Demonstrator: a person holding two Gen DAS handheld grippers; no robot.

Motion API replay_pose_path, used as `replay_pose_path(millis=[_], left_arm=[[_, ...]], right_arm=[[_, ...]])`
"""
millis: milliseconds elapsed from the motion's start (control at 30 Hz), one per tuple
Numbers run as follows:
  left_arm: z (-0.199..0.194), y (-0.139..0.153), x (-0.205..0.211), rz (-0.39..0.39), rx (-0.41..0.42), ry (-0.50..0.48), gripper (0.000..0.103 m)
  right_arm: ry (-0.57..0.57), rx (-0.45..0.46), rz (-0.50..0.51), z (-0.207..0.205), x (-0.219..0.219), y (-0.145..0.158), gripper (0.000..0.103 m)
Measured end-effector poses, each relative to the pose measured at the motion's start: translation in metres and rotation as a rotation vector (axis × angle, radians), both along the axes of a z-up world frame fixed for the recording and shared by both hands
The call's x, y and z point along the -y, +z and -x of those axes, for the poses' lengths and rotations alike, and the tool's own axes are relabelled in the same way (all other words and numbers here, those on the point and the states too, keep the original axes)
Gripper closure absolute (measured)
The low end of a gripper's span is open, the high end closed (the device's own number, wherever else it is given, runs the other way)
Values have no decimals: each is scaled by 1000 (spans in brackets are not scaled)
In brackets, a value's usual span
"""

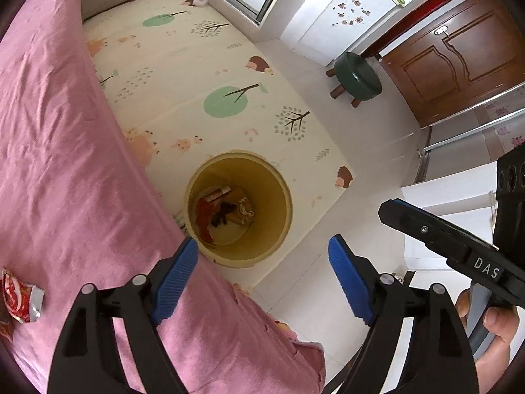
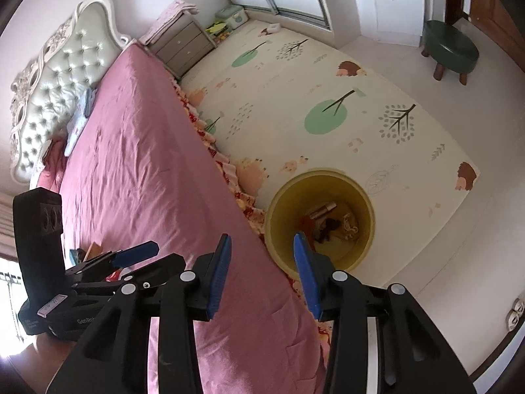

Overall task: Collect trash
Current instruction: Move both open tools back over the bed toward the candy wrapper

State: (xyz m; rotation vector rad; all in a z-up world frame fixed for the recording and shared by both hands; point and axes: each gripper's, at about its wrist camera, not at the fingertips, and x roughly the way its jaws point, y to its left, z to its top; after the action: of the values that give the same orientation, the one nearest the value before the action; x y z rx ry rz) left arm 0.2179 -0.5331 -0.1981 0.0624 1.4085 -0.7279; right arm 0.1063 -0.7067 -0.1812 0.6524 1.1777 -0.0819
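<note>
A yellow trash bin (image 1: pixel 279 177) stands on the play mat beside the bed, with wrappers and scraps in its bottom; it also shows in the right wrist view (image 2: pixel 369 203). A crushed red and white wrapper (image 1: pixel 19 297) lies on the pink bedspread at the far left. My left gripper (image 1: pixel 262 282) is open and empty, held above the bed edge near the bin. My right gripper (image 2: pixel 261 272) is open and empty, over the bed edge next to the bin. A small item (image 2: pixel 92 250) lies on the bed beyond the left gripper, partly hidden.
The pink bed (image 2: pixel 137 151) has a tufted headboard (image 2: pixel 62 75) and a grey nightstand (image 2: pixel 182 47) beyond it. A patterned play mat (image 1: pixel 197 75) covers the floor. A green stool (image 1: pixel 357 77) stands by a brown door (image 1: pixel 459 55). White tiles lie to the right.
</note>
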Motion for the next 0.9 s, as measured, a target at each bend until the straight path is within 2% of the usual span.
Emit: replay_pose_path(millis=[167, 367, 667, 900], left_arm=[[9, 11, -35, -11, 29, 22, 22], [23, 25, -101, -32, 73, 92, 22], [54, 43, -236, -67, 122, 262, 22], [86, 45, -348, -108, 136, 403, 22]], right_arm=[[63, 23, -6, -6, -32, 14, 63], [170, 45, -21, -13, -93, 31, 63], [391, 60, -41, -11, -217, 48, 63], [550, 70, -45, -2, -322, 58, 63]])
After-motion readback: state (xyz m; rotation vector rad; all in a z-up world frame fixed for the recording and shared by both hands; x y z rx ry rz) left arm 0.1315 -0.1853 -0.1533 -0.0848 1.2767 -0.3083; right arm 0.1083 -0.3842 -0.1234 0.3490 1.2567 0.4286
